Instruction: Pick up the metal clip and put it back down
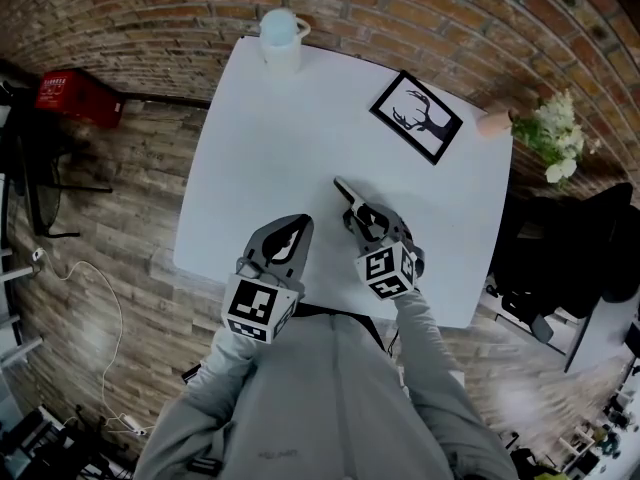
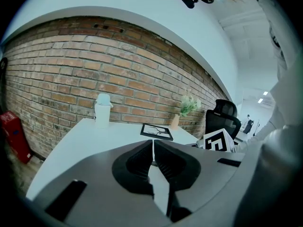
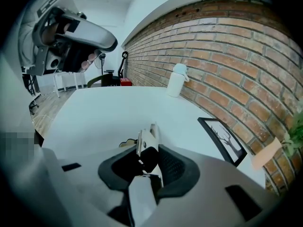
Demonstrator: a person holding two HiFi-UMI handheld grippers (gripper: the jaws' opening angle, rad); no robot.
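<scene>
My right gripper (image 3: 150, 151) is closed on the metal clip (image 3: 147, 139), which stands on edge between its pads, one end poking out past the fingertips. In the head view the metal clip (image 1: 349, 194) juts from my right gripper (image 1: 366, 218) over the middle of the white table (image 1: 250, 148); I cannot tell whether it touches the tabletop. My left gripper (image 2: 153, 148) is empty, jaws pressed together, at the table's near edge beside the right one. A framed deer picture (image 1: 417, 116) and a white jug (image 1: 281, 38) sit at the far side.
</scene>
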